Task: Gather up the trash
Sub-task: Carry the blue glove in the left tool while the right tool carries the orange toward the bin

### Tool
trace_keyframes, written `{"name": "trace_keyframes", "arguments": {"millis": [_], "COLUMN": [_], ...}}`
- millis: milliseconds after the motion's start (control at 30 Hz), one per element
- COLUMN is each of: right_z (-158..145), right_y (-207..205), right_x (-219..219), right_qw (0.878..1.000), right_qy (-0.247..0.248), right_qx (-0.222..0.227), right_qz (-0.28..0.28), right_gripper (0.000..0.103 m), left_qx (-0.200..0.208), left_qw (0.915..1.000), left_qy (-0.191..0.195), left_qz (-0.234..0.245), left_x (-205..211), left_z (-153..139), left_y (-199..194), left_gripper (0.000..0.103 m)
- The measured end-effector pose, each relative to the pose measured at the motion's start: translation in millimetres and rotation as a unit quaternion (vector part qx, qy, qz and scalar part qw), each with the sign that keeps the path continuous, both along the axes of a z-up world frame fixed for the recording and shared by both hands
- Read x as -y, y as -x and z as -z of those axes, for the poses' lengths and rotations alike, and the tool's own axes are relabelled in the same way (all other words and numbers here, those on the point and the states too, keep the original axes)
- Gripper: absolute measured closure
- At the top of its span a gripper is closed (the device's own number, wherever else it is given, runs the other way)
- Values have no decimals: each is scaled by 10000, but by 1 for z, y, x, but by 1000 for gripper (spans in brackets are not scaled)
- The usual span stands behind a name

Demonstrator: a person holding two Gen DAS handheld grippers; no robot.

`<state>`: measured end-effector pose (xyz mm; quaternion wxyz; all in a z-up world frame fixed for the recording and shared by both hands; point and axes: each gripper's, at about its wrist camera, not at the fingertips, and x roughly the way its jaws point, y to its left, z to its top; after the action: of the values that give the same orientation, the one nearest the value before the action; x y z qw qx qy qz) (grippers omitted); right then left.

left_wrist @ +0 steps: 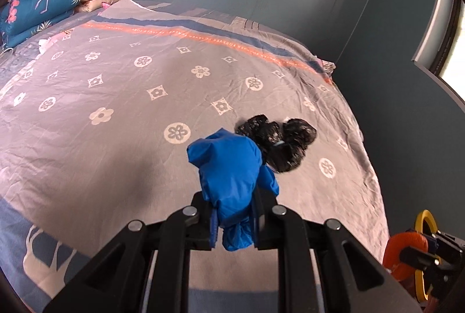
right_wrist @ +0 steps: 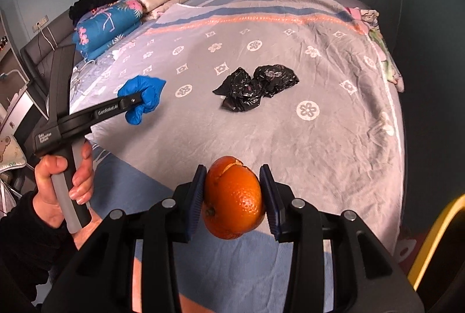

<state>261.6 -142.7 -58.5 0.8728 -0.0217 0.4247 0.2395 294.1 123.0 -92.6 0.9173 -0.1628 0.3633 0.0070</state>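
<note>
- Left gripper (left_wrist: 234,221): clamped on a crumpled blue glove (left_wrist: 229,167), pinched low so most of the glove bulges out past the fingertips. Held clear above the bed (left_wrist: 87,124), not resting on it.
- Right gripper (right_wrist: 234,198): pads pressed on both sides of an orange peel (right_wrist: 232,196), a near-whole shell with a split at its top. Also held clear above the bed, over its near edge.
- Judgement: both items are being carried as trash; no bin can be identified in either view.
- Black plastic bag (right_wrist: 255,87): crumpled, lying loose mid-bed, beyond both grippers, not yet collected.
- Folded quilts (right_wrist: 107,22): stacked at the head of the bed, well apart from the bag.
- Obstruction: none between bag and grippers; both grippers are full, though.
</note>
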Motion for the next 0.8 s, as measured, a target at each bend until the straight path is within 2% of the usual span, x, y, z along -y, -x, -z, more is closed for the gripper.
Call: {"name": "trace_keyframes", "arguments": {"millis": [467,800], "right_z": [-36,-60], "right_y": [50,74], "right_x": [50,112], "right_qw": [9989,9943], "right_qy": [-174,-465], "right_qx": [313,529], "right_qz": [315,798], "right_gripper": [67,67], "left_qx": [285,560], "left_qw": [9985,9935], "left_qy": [-31,20], "left_qz": [473,989], "left_x": [53,102], "left_z": [-31,-60], "left_y": [49,71], "left_gripper": [88,88]}}
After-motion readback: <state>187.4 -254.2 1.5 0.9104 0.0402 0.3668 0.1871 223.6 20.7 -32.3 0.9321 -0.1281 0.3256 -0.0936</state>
